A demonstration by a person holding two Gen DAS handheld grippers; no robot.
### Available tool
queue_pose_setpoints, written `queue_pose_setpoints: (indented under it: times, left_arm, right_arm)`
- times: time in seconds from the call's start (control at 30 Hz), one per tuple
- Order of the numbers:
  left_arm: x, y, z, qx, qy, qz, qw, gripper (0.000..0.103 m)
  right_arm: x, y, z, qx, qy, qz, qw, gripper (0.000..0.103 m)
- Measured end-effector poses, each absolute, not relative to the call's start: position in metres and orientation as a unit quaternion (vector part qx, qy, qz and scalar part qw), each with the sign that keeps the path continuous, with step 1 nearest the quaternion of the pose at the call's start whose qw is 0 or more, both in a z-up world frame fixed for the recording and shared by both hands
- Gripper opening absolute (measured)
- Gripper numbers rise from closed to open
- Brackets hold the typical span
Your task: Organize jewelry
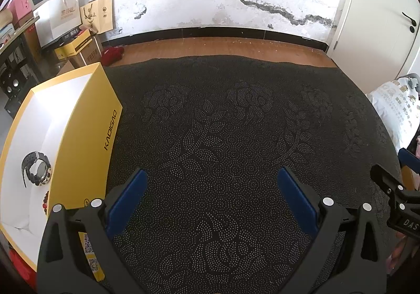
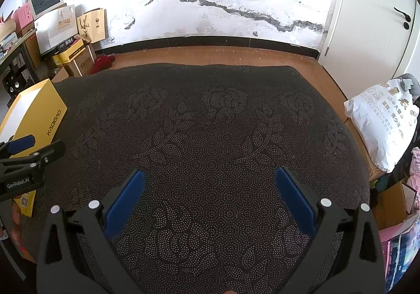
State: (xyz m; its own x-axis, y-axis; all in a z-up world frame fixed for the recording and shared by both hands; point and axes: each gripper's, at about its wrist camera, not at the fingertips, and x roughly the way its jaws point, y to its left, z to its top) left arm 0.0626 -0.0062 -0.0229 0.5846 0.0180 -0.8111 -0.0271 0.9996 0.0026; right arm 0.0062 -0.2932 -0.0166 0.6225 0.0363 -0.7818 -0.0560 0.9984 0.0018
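A yellow box (image 1: 86, 136) with a white inside stands open at the left of the dark patterned mat (image 1: 223, 123). In it lie a black and grey watch (image 1: 36, 169) and, nearer me, a red-brown bead bracelet (image 1: 45, 200), mostly hidden by the box wall. My left gripper (image 1: 211, 175) hovers over the mat just right of the box, open, nothing between its blue pads. My right gripper (image 2: 210, 175) is open too, over the bare middle of the mat (image 2: 210, 115). The right wrist view shows the yellow box (image 2: 39, 112) at far left, with the left gripper beside it.
Beyond the mat lies wooden floor (image 1: 210, 45) up to a cracked white wall. Stacked cartons and paper bags (image 1: 76, 26) fill the back left corner. A white printed sack (image 2: 380, 120) and pink packages sit off the mat's right edge, near a white door (image 2: 372, 18).
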Motion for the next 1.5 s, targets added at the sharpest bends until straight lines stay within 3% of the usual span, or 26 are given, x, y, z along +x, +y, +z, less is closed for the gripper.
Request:
queue_pose_setpoints:
  times: [1.5]
  left_arm:
    - [0.0626,-0.0037,-0.0246,-0.005,0.46,0.015,0.888,0.097]
  right_arm:
    - [0.0075,-0.2881,-0.0169,-0.016,0.433,0.026,0.901,0.096]
